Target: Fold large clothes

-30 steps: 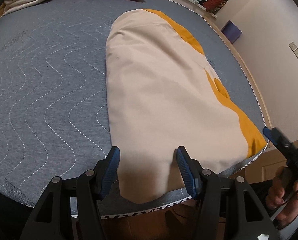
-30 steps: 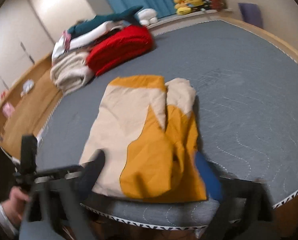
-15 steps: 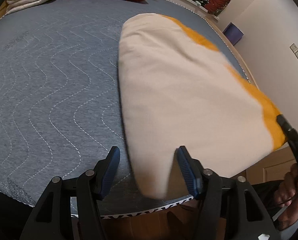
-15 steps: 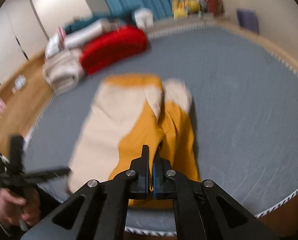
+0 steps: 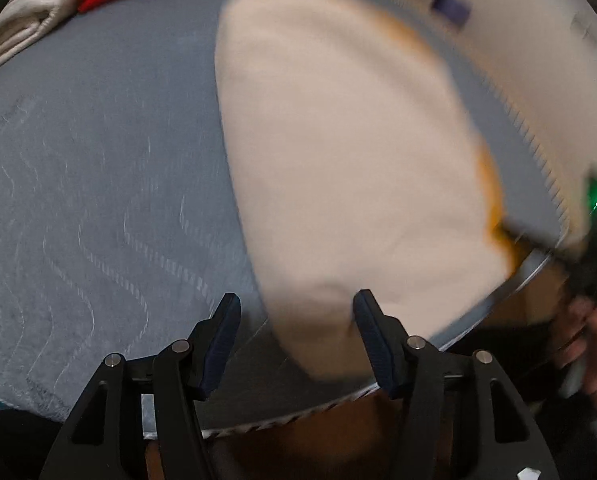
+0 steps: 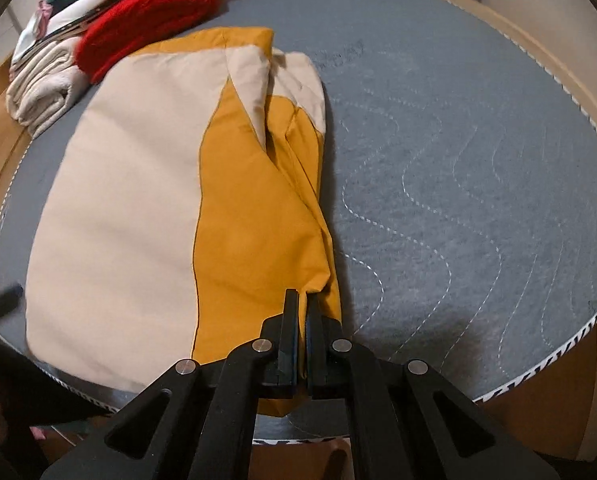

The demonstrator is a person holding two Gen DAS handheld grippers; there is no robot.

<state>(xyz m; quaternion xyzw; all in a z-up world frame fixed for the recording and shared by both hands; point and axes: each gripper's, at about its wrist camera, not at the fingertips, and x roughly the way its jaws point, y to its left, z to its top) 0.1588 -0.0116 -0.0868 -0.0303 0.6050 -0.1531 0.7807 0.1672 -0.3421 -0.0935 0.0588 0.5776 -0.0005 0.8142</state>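
R gripper (image 6: pixel 302 300) clamping garment (image 6: pixel 254 208) (mustard edge)

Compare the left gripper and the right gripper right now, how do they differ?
The left gripper has its jaws spread wide; the right gripper has its jaws pressed together. The left grips nothing, with the beige corner of the garment lying between its fingers; the right is clamped on the garment's mustard edge. The left wrist view is motion-blurred; the right wrist view is sharp. Both sit at the near edge of the grey mattress.
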